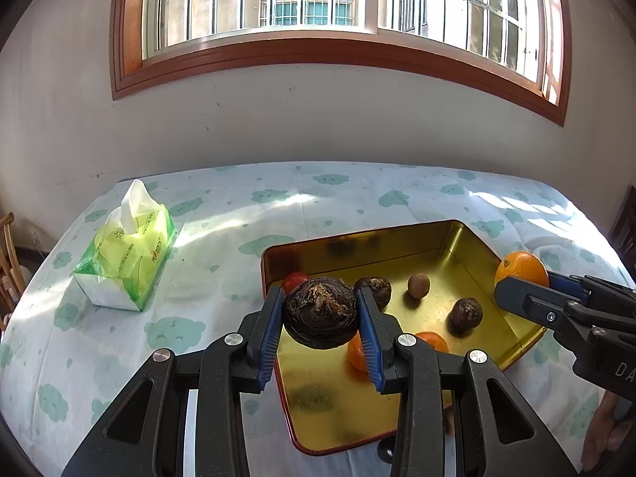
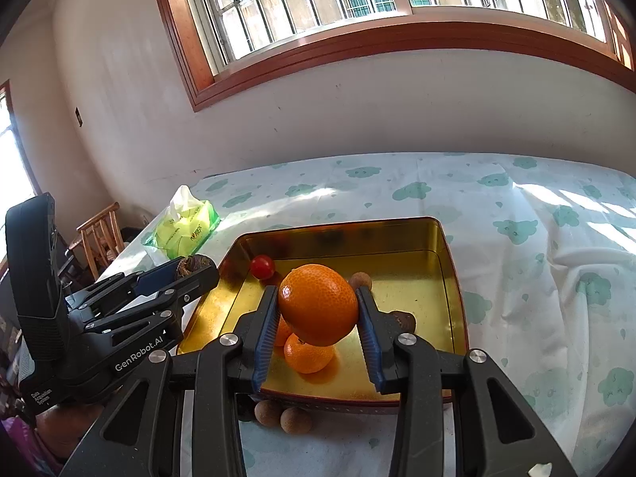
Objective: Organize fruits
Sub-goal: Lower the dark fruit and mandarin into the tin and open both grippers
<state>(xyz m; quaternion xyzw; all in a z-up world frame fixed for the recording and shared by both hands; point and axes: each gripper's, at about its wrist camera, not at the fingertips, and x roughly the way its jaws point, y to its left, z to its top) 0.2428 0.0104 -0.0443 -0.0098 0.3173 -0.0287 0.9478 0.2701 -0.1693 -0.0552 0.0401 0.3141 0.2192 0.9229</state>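
Both grippers [image 1: 320,320] [image 2: 318,318] angled down, fingers [image 1: 270,334] clamped.

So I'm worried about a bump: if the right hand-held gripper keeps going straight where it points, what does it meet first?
Probably the smaller orange lying in the gold tin, though depth is unclear.

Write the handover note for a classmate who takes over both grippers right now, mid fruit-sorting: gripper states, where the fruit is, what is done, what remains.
Left gripper: shut on a dark water chestnut, held above the gold tin.
Right gripper: shut on a large orange, also above the tin.
In the tin: a cherry tomato, small oranges, two more water chestnuts and a longan.
Left: release both held fruits into the tin, then collect the two longans lying on the tablecloth by the tin's near wall.
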